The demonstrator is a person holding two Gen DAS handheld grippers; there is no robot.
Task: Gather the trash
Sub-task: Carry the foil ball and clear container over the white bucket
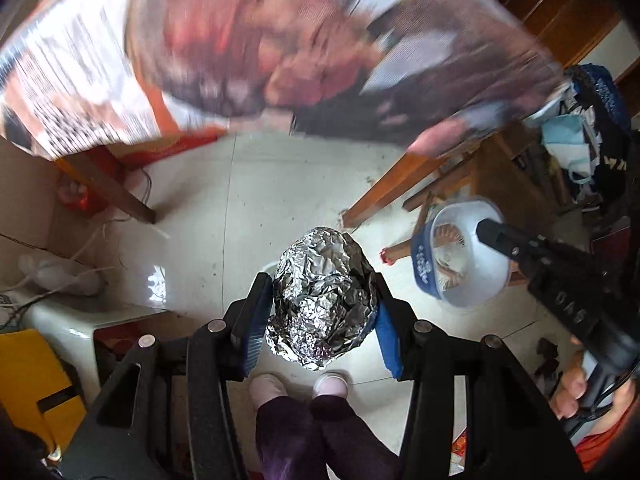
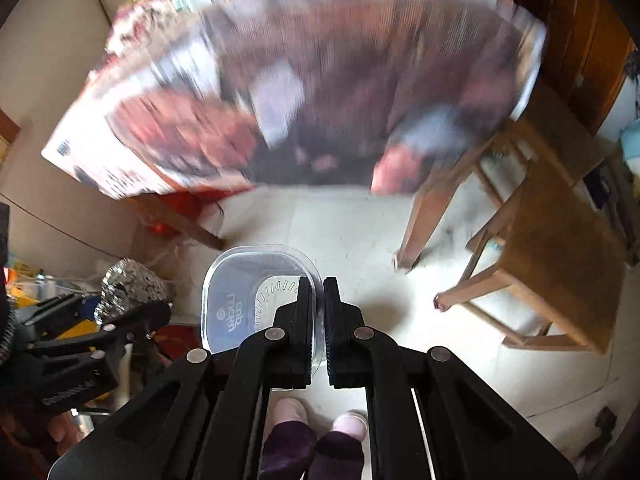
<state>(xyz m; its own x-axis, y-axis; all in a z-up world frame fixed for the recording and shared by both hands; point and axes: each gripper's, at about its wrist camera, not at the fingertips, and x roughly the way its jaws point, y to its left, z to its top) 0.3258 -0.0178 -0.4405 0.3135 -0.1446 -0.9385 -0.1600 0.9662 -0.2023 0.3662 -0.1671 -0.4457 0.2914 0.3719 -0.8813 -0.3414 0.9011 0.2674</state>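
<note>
Presently: left tool (image 1: pixel 324 316) clamped part-open on a crumpled foil ball (image 1: pixel 324 300), both blue pads against its sides. Right tool (image 2: pixel 318 320) pinched nearly shut on the rim of a clear plastic food container (image 2: pixel 240 300), which hangs to its left. Both carried in the air above the tiled floor (image 2: pixel 360 232), over the person's slippers (image 1: pixel 330 384), below the edge of the bench (image 1: pixel 200 40).

Risks, as I judge them:
- Foil is soft; a harder squeeze would crush it, and a slack one could let it slide out.
- Container is held by one thin edge only; a swing or a knock on the wooden stool (image 2: pixel 560 240) could twist it free.
- It seems to hold scraps, which could spill if it tips.

Hard to make out: bench covering is badly blurred, print unreadable. No bin visible in either view. Container's contents are indistinct. Clutter at the right edge of the left view can't be sorted.
</note>
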